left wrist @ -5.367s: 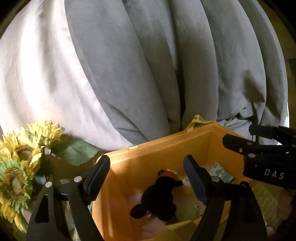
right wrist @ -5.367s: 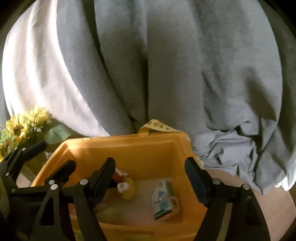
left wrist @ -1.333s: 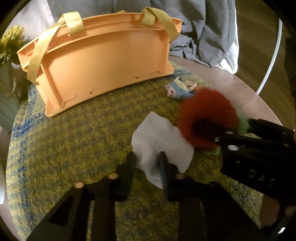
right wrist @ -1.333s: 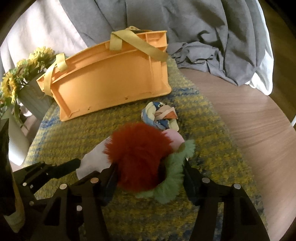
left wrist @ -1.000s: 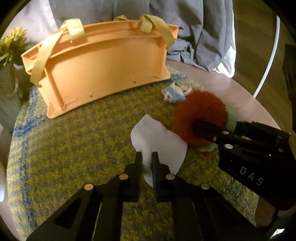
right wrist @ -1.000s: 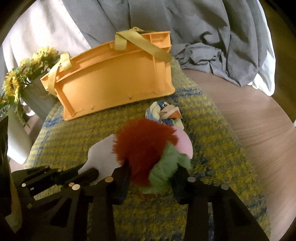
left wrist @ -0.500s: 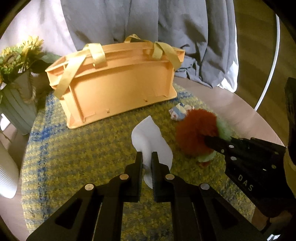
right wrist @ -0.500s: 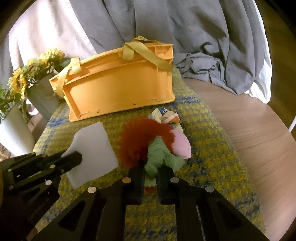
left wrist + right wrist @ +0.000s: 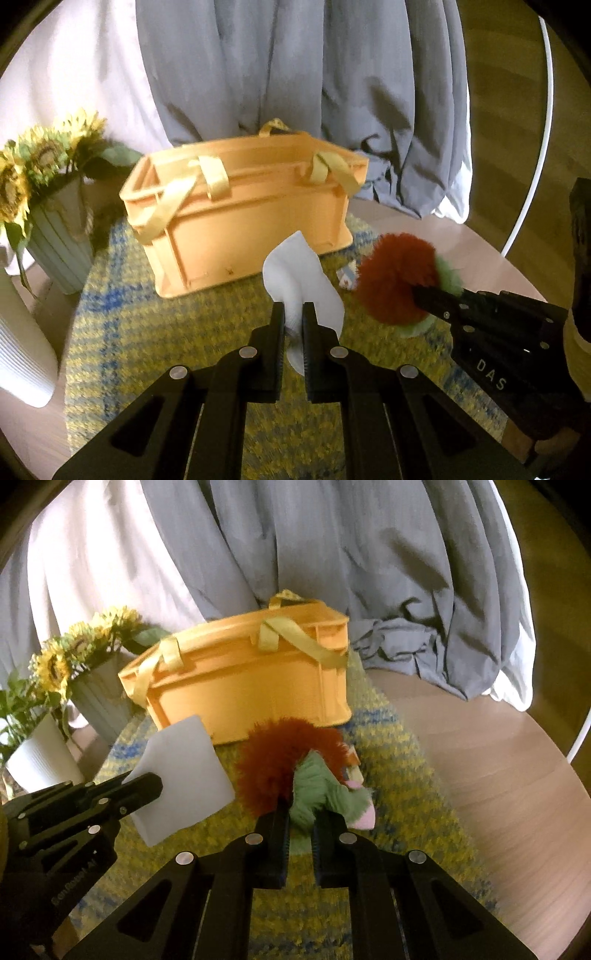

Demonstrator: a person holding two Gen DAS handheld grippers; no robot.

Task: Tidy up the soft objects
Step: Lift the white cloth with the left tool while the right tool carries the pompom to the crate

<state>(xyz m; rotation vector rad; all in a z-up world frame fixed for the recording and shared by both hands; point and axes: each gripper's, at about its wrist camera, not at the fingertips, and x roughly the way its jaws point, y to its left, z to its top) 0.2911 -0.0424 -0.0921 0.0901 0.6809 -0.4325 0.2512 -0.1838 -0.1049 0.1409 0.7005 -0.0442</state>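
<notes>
Left view: left claw (image 9: 293,325) pinched tight on white cloth (image 9: 301,275), orange basket (image 9: 243,218) straight ahead; best lifted above the rim before letting go. Right view: right claw (image 9: 300,823) clamped on fuzzy toy (image 9: 295,768), basket beyond; same clearance needed, without tangling the yellow straps (image 9: 306,638).

At four o'clock in your left wrist view, "DAS" reads in white on the right gripper (image 9: 436,297) body; lettering on the left gripper (image 9: 147,784) is too blurred.
</notes>
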